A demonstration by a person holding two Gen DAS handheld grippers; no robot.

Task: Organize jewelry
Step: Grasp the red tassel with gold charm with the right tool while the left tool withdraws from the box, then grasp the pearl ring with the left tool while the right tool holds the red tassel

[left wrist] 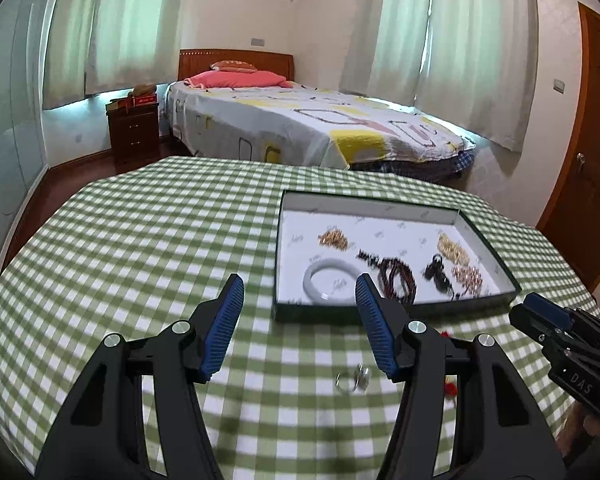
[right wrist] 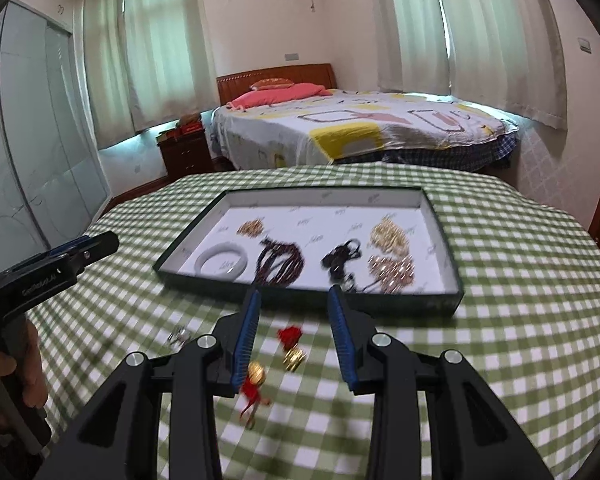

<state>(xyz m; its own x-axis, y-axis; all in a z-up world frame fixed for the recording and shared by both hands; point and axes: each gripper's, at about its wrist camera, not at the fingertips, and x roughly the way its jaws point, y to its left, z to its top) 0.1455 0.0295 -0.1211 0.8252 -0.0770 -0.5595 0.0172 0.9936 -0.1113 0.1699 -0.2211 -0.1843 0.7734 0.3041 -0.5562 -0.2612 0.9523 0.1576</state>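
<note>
Two grippers: both over the checked green bench, both empty.
Left gripper point(left wrist: 300, 284): jaws spread wide, hovering above the cloth just short of the tray's near-left corner, nothing between them.
Right gripper point(right wrist: 294, 294): jaws apart too, pointed at the tray's near wall, gripping nothing.
Tray point(left wrist: 396, 310): shallow, dark-walled, white-lined, sitting on the bench toward the right side.
Inside the tray: white bangle point(left wrist: 332, 280) at the near left, dark red bead strand point(left wrist: 398, 278) just beside it, black cord piece point(left wrist: 436, 270) further right, small gold chain heap point(left wrist: 333, 239) behind the bangle, larger gold chain heap point(left wrist: 454, 248) at the far right with a rose-gold chain heap point(left wrist: 468, 278) in front of it.
Loose on the cloth: silver ring point(left wrist: 354, 379), blurred, lying under the left gripper's span, outside the tray.
Also loose: red-tasselled gold charm point(right wrist: 292, 346) between the right gripper's jaws on the cloth, and a second red-corded gold charm point(right wrist: 254, 384) right by the left-hand jaw; whether that one touches the jaw, I can't tell.
Behind the bench: bed point(left wrist: 312, 120) with a pink pillow.
</note>
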